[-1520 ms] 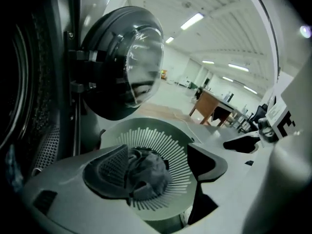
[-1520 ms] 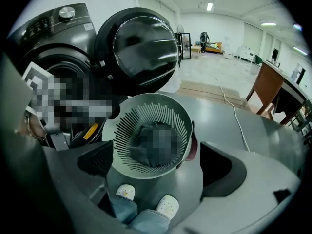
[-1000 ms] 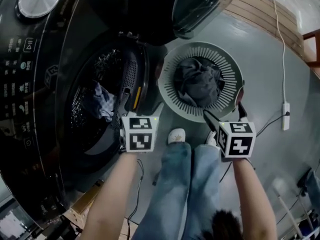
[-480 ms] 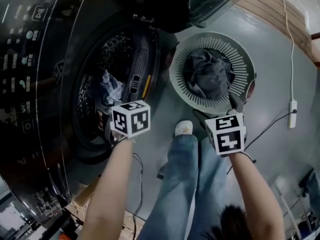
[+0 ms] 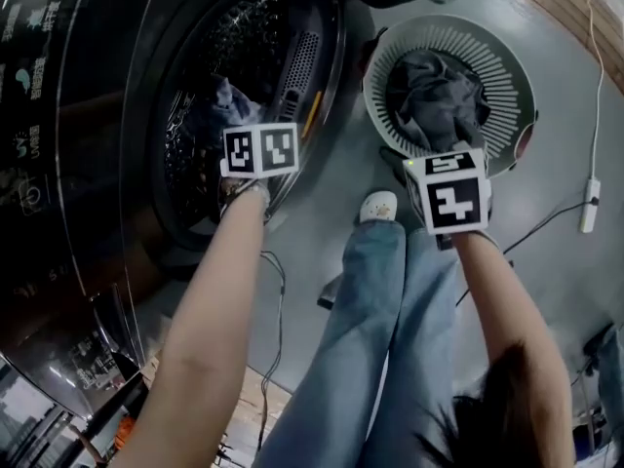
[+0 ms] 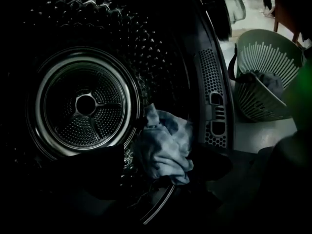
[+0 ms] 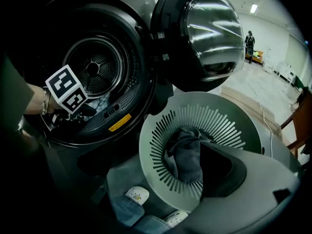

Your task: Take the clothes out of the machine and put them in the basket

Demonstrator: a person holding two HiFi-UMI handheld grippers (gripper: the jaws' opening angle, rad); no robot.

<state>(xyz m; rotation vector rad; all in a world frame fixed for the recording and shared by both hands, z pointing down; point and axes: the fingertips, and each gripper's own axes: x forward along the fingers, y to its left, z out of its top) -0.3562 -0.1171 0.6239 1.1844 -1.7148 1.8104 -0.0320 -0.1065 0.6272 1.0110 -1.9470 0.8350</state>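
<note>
A light blue cloth [image 6: 163, 147] lies at the front of the machine's steel drum [image 6: 87, 104]. My left gripper [image 6: 158, 161] reaches into the drum mouth, its jaws spread on either side of the cloth without pressing on it. In the head view its marker cube [image 5: 260, 150] covers the jaws, with the cloth [image 5: 226, 96] just beyond. The pale green slotted basket [image 5: 507, 57] stands on the floor right of the machine and holds dark grey clothes [image 5: 434, 91]. My right gripper [image 5: 434, 154] hovers at the basket's near rim, open, with nothing in it.
The machine's round door [image 7: 209, 38] stands swung open behind the basket [image 7: 156, 145]. The person's jeans and a white shoe [image 5: 378, 206] are on the grey floor between machine and basket. A cable with a power strip [image 5: 588, 217] lies at the right.
My left gripper has swung from outside the drum's rim into the opening, towards the blue cloth. The right gripper has shifted to the basket's near rim.
</note>
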